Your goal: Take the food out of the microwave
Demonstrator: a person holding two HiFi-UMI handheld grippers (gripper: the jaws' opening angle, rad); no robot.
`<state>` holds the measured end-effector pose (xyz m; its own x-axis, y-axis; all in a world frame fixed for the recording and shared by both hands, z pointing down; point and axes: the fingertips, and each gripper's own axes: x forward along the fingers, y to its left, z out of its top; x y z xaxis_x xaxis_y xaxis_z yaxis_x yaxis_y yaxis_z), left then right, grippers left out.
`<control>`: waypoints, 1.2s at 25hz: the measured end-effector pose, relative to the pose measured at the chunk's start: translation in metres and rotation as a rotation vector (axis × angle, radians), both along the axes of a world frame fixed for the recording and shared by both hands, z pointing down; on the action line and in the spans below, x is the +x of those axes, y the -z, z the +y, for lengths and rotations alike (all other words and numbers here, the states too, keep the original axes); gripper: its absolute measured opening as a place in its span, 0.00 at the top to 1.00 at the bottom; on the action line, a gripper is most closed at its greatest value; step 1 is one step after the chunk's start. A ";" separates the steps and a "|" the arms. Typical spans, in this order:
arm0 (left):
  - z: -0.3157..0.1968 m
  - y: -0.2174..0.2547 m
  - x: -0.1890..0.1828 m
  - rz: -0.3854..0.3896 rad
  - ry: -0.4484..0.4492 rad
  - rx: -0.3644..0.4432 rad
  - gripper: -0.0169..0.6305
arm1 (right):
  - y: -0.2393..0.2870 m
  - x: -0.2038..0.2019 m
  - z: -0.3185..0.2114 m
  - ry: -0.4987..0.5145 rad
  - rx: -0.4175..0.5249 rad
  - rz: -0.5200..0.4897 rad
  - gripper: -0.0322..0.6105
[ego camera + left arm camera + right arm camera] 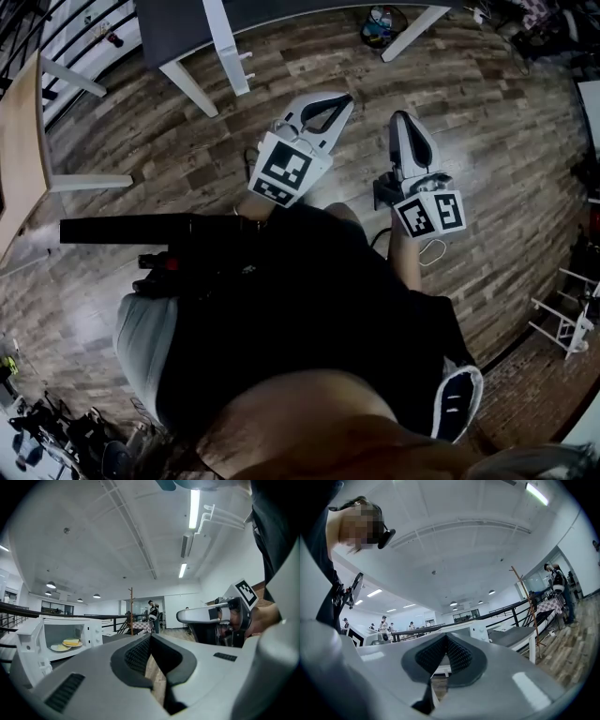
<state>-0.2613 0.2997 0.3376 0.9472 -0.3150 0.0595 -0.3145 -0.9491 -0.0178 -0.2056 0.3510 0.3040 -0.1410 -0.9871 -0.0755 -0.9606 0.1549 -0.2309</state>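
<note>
White, with its door (29, 644) swung wide to the left, the microwave (91, 629) stands at the far left of the left gripper view. The food (71, 643), something yellow on a plate, sits inside, and the open door suggests the cavity is ready to be reached into. The left gripper (150, 636) has its jaws pressed together with nothing between them and points level, to the right of the oven, so the food lies well apart from it, ahead and to its left. Further right, the right gripper (182, 616) is likewise closed and empty, held level beside its partner over the wooden floor (487, 112), probably because neither has anything to carry until the oven is reached
</note>
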 end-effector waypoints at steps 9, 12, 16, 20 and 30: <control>-0.006 -0.001 -0.004 -0.014 0.036 0.016 0.96 | 0.004 0.006 -0.011 0.021 -0.001 0.002 0.95; -0.014 -0.001 -0.009 -0.015 0.068 0.015 0.96 | 0.003 0.003 -0.022 0.054 -0.004 -0.001 0.95; -0.028 0.001 -0.008 -0.018 0.120 0.020 0.96 | 0.003 0.009 -0.040 0.102 -0.003 -0.009 0.95; -0.039 -0.002 -0.001 -0.033 0.145 0.029 0.96 | 0.002 0.017 -0.057 0.154 0.008 -0.016 0.95; -0.063 -0.002 0.027 -0.047 0.213 0.031 0.96 | -0.001 0.050 -0.092 0.241 0.011 -0.034 0.95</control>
<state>-0.2339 0.2363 0.3393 0.8552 -0.5105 0.0895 -0.5065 -0.8598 -0.0651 -0.1555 0.2592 0.3053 -0.3692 -0.9245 -0.0946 -0.8874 0.3810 -0.2595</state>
